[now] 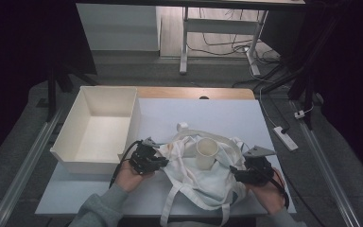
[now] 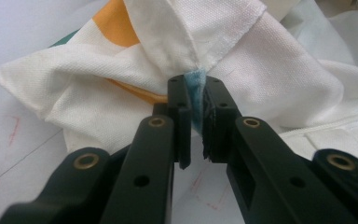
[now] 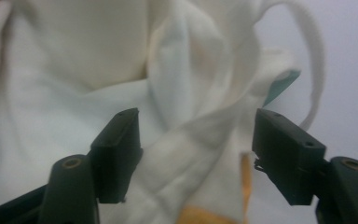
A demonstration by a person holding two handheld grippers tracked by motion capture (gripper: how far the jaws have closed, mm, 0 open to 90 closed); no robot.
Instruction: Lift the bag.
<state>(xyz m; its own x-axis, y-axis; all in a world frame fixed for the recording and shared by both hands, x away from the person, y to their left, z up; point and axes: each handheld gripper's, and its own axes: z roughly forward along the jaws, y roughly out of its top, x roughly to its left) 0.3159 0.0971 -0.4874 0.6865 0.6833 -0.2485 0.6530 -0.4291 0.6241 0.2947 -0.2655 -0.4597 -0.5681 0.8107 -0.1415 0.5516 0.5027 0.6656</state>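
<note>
Lying crumpled on the white tabletop (image 1: pixel 194 113), a white cloth bag (image 1: pixel 203 177) is pinched at its left edge by the closed left tool (image 1: pixel 157 160). The right tool (image 1: pixel 238 171) is held open at the bag's right side. A white cup (image 1: pixel 206 152) rests on the bag; a white bin (image 1: pixel 99 127) stands to the left.

The high view is looking forward and down from above the person's side, taking in the whole table (image 1: pixel 227 111). Each gripper view is looking along its own jaws at very close range. All three are sharing the white cloth bag (image 1: pixel 203 177) (image 2: pixel 279 88) (image 3: pixel 74 70), lying toward 6 o'clock on the table.
</note>
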